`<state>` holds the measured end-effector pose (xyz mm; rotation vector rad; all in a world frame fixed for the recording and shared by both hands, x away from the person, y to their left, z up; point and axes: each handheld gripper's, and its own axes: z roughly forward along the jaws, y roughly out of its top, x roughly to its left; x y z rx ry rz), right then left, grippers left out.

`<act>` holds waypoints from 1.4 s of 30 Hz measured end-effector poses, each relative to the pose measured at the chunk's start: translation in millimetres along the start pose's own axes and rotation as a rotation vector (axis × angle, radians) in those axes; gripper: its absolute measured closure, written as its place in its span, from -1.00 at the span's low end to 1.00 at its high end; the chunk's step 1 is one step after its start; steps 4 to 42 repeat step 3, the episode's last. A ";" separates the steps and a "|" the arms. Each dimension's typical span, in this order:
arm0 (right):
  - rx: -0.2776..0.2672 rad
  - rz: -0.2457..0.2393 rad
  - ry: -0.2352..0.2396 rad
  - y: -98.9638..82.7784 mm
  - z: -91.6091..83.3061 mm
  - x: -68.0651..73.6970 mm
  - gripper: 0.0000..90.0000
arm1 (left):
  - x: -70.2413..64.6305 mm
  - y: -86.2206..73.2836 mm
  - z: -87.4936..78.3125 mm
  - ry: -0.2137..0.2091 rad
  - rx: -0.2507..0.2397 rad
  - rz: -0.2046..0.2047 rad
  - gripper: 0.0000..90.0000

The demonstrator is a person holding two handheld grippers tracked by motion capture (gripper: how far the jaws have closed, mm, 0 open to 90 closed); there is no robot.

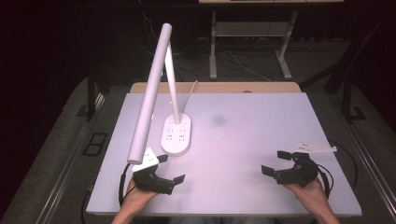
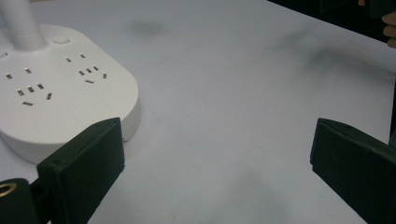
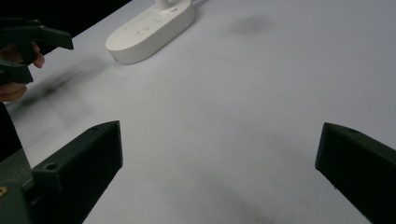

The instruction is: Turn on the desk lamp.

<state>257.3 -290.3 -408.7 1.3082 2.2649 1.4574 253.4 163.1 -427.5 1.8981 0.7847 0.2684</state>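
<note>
The left tool [image 1: 170, 169] sits just in front of the lamp base [image 1: 176, 134], near the front left of the white tabletop [image 1: 243, 140]. Its jaws stand wide apart with nothing between them, and the person's left hand [image 1: 135, 196] holds it from behind. In the left gripper view the nearer jaw lies close beside the base's front edge, not clearly touching it. The lamp base is a white oval block with rows of socket holes on top; a white stem [image 1: 172, 84] rises from its back end, and a long white lamp bar [image 1: 149, 98] slants down toward the left tool. A white cable [image 1: 189, 95] runs back from the base. Well to the right of the base, the right tool [image 1: 275, 161] rests over bare tabletop, jaws also spread wide and empty, held by the right hand [image 1: 310, 193].
</note>
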 end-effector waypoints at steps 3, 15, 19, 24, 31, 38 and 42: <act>-0.006 0.008 -0.011 -9.4 -3.4 -3.5 -0.99 | 0.9 0.4 0.8 -0.001 0.004 0.001 -0.96; -0.006 0.008 -0.011 -9.4 -3.4 -3.5 -0.99 | 0.9 0.4 0.8 -0.001 0.004 0.001 -0.96; -0.006 0.008 -0.011 -9.4 -3.4 -3.5 -0.99 | 0.9 0.4 0.8 -0.001 0.004 0.001 -0.96; -0.006 0.008 -0.011 -9.4 -3.4 -3.5 -0.99 | 0.9 0.4 0.8 -0.001 0.004 0.001 -0.96; -0.006 0.008 -0.011 -9.4 -3.4 -3.5 -0.99 | 0.9 0.4 0.8 -0.001 0.004 0.001 -0.96; -0.006 0.008 -0.011 -9.4 -3.4 -3.5 -0.99 | 0.9 0.4 0.8 -0.001 0.004 0.001 -0.96; -0.006 0.008 -0.011 -9.4 -3.4 -3.5 -0.99 | 0.9 0.4 0.8 -0.001 0.004 0.001 -0.96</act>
